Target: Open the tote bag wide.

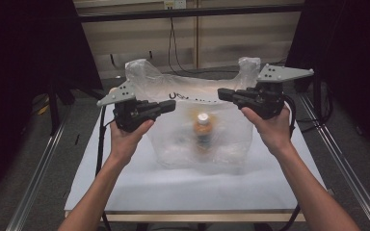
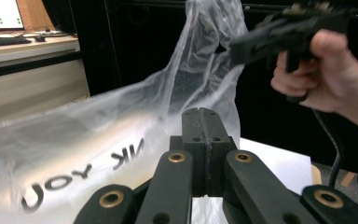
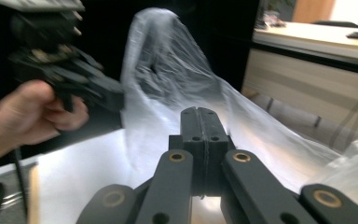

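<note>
Plastic bag (image 1: 200, 130) here, thin and see-through with black lettering, standing on the white counter (image 1: 125, 187) roughly in the middle, with a bottle (image 1: 202, 134) upright inside it, white cap up. Left gripper (image 1: 169, 107) and right gripper (image 1: 224, 95) are both up at the near rim of the bag, one to each side of the opening. In each gripper view the fingers are pressed flat together with no gap. Looks like each pair is pinching the film at the rim, but it's so thin at the tips I wouldn't swear to it.

My read is the step is holding the mouth of the bag spread open. To do that well I'd keep both hands level and pull apart gently and evenly. Tug one side harder and the film slips out, or the bag tips and the bottle goes over.

Orientation: the bag's long axis runs left-right across the counter, mouth pointing up, and the two handle loops (image 1: 139, 67) stand up at the far side. The bottle's long axis is vertical.
</note>
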Action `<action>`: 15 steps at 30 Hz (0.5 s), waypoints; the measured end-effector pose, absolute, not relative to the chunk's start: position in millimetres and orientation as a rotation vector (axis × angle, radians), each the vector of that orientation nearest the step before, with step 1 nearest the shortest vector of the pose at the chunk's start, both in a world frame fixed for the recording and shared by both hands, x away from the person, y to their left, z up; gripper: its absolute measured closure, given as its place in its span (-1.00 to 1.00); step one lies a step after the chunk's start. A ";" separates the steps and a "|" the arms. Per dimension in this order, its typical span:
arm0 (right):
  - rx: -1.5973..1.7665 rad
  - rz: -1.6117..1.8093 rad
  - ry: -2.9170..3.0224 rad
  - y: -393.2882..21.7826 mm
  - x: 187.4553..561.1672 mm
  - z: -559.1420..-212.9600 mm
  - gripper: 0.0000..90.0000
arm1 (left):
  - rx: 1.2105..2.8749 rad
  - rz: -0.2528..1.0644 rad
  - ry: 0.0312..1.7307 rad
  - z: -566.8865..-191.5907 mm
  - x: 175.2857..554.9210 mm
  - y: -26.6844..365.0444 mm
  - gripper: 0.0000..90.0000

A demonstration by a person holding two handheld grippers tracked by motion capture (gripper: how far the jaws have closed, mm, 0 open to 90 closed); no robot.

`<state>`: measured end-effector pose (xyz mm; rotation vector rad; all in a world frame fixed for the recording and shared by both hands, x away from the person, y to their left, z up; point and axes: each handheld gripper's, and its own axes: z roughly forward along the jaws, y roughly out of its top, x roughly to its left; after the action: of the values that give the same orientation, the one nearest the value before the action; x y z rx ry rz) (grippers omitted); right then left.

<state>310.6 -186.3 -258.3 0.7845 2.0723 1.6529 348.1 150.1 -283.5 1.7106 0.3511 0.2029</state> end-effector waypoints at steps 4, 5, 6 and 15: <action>0.825 1.597 2.101 -179.5 326.7 -263.1 1.00 | 1.705 0.197 0.378 -273.9 363.6 141.6 1.00; 0.831 1.583 2.107 -177.9 329.0 -263.9 1.00 | 1.709 0.192 0.378 -271.5 367.6 139.4 1.00; 0.831 1.583 2.107 -177.9 329.0 -263.9 1.00 | 1.711 0.195 0.380 -269.9 371.7 136.8 1.00; 0.887 1.516 2.131 -167.1 349.9 -273.5 1.00 | 1.790 0.165 0.477 -290.0 401.4 121.6 1.00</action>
<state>349.9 -167.1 -273.5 0.8866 2.1313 1.5159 401.4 121.6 -290.0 1.7901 0.4774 0.1645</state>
